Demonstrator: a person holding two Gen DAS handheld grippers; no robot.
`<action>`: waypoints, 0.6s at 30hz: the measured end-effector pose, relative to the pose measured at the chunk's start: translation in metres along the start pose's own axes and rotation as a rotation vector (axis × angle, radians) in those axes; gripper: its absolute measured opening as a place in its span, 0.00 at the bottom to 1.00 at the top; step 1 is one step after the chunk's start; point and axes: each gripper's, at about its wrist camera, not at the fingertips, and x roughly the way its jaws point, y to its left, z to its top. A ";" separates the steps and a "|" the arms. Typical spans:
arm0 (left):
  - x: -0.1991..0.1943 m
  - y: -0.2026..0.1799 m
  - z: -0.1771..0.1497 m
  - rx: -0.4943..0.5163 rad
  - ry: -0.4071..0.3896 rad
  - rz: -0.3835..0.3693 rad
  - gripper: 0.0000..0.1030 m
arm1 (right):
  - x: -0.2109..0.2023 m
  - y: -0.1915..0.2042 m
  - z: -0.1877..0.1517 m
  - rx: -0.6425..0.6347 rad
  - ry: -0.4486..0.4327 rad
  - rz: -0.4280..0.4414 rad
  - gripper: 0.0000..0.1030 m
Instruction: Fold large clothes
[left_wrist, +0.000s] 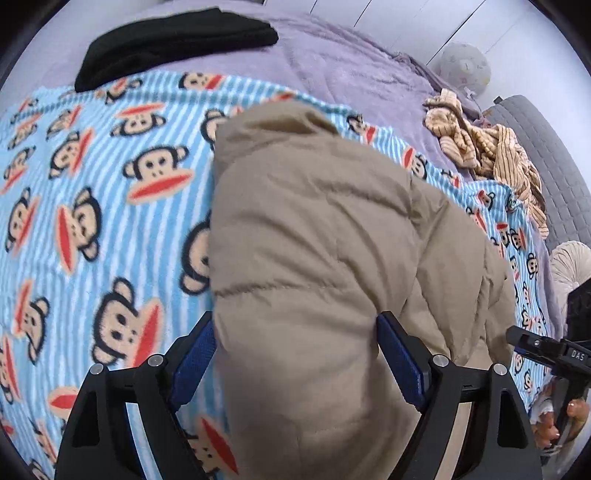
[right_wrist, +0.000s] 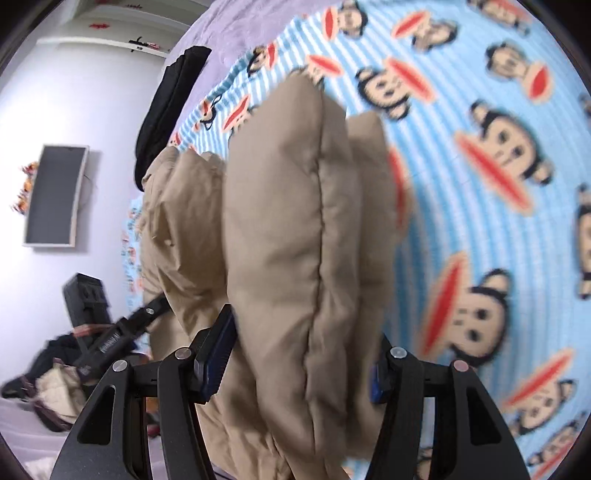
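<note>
My left gripper (left_wrist: 295, 363) stands with its jaws spread wide around a thick fold of the tan puffer jacket (left_wrist: 332, 258); the blue pads (left_wrist: 400, 363) sit at the padding's flanks, though from this close angle I cannot tell whether they press it or only bracket it. My right gripper (right_wrist: 301, 363) is set narrower, and its pads bite into a bundled, quilted edge of the same jacket (right_wrist: 295, 229), so that side looks firmly held.

The jacket is bunched up between my two tools and lifted in part above the monkey-print blanket (left_wrist: 92, 206) that covers the bed. I judge the fold to be in its middle stretch: the bulk has been gathered lengthwise into a stack of layers, but nothing lies flat and squared yet. What is left is to lay the doubled half down, smooth the puffed panels and tidy the edges.

Just beside the jacket the blanket is bare, which gives me room to set it down. Farther off, a crumpled striped beige garment (left_wrist: 491, 158) lies near the right edge of the bed, well apart from my work. At the far side a folded black garment (left_wrist: 177, 44) rests on the purple bedspread (left_wrist: 351, 70), also clear of my path. In the right wrist view a dark framed panel (right_wrist: 55, 195) hangs on the wall beyond. The jacket's own springy bulk looks like the main obstacle, since it wants to puff open.
</note>
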 end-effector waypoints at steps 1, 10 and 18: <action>-0.009 -0.002 0.005 0.005 -0.035 0.011 0.84 | -0.012 0.002 -0.002 -0.015 -0.038 -0.028 0.61; 0.027 -0.008 0.057 0.017 -0.069 0.122 0.84 | -0.009 0.114 0.037 -0.233 -0.213 0.025 0.32; 0.063 -0.084 0.026 0.193 -0.078 0.172 0.85 | 0.061 0.080 0.043 -0.163 -0.102 -0.229 0.12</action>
